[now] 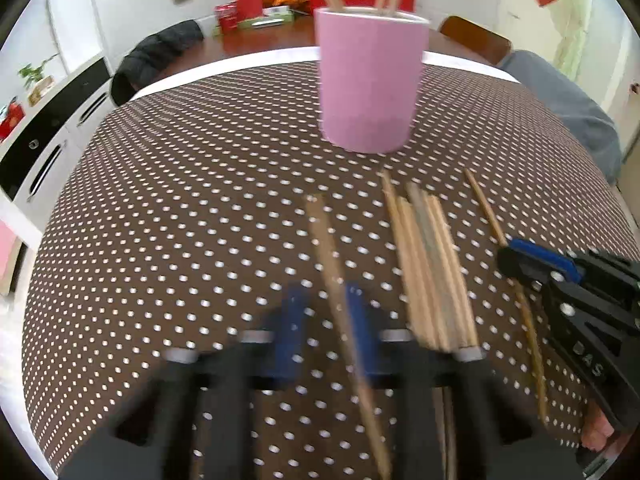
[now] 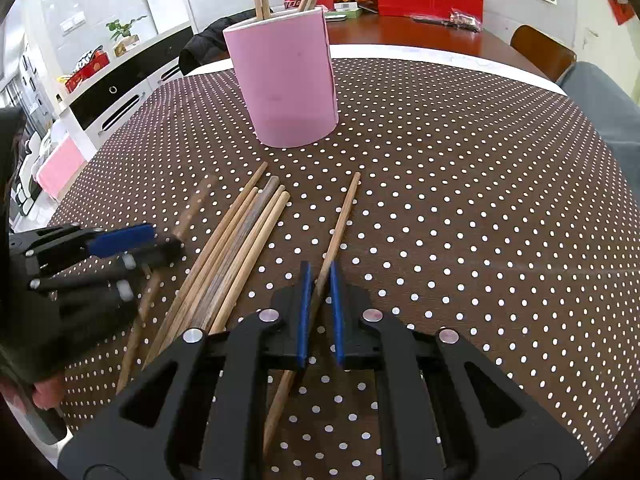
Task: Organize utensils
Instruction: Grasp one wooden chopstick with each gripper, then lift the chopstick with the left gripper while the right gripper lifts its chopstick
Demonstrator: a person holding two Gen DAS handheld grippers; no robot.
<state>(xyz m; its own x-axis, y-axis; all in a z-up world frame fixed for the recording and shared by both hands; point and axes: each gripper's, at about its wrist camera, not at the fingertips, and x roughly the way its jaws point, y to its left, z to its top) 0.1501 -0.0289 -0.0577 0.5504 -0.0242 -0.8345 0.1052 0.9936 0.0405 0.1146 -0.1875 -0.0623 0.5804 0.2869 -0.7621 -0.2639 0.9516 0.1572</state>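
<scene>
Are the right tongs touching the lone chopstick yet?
Touching. The right wrist view shows the right tongs closed on the lone chopstick, both blue pads pressed against its shaft.

Left wrist view motion-blurred: left gripper (image 1: 326,320) and its chopstick (image 1: 344,312) smeared, pad contact unclear. Chopsticks in pink holder (image 2: 286,80) cut off by top edge. Right gripper's chopstick (image 2: 340,224) partly hidden between pads.

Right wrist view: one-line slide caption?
Right gripper shut on a lone chopstick, loose chopsticks alongside, pink cup beyond.
</scene>
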